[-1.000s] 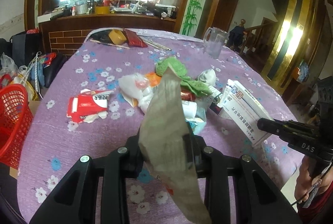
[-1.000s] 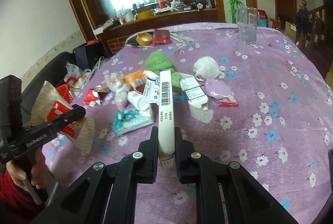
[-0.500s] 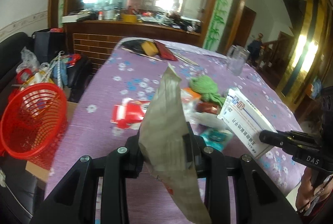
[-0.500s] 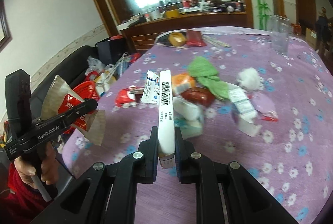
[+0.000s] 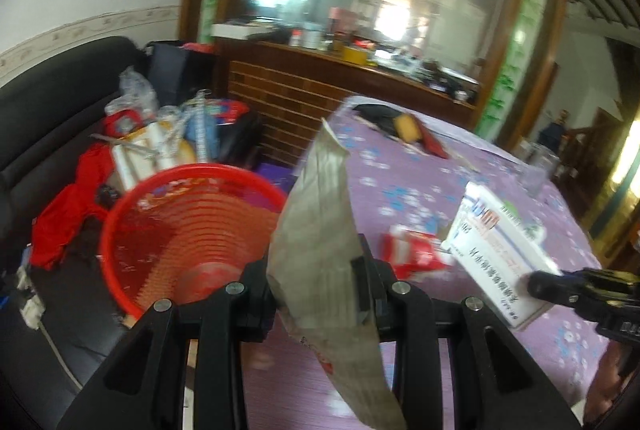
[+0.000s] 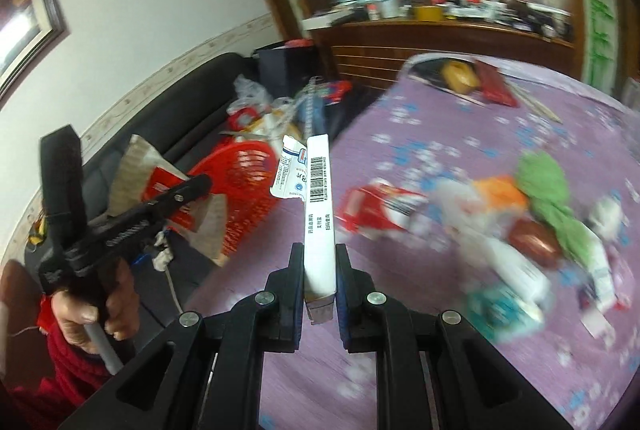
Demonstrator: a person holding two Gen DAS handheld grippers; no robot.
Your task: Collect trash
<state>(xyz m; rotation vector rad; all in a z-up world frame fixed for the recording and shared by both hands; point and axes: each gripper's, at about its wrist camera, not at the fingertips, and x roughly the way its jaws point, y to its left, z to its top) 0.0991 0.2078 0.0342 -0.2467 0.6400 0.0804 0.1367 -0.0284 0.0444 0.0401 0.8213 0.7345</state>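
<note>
The left claw (image 5: 316, 282) is closed on a crumpled brown paper bag (image 5: 320, 214), its pads pressing both faces of the bag, which stands on edge and runs from 12 o'clock above the fingers down past 6 o'clock below them. A red strip shows on the bag's lower edge. Just beyond the claw at 10 o'clock sits a red plastic basket (image 5: 192, 230), its mouth open upward, on the floor beside the tabletop (image 5: 400, 190). Behind the basket at 10 to 11 o'clock a black sofa (image 5: 48, 98) carries a heap of bags and red cloth.

The right claw (image 6: 319, 270) is clamped tight on a flat white box (image 6: 319, 206), held on its narrow edge with a barcode facing up; a torn white flap sticks out at the box's far left corner. In the left view this box shows at 3 o'clock, over the purple flowered cloth. From the right claw, the left claw and the person's hand (image 6: 86, 306) gripping its handle lie at 9 o'clock, with the basket just past them at 10 o'clock. At 2 to 3 o'clock the remaining trash lies blurred on the tabletop: a red-and-white packet (image 6: 372, 210), an orange wrapper (image 6: 500, 194), a green cloth (image 6: 548, 190) and several white pieces.
</note>
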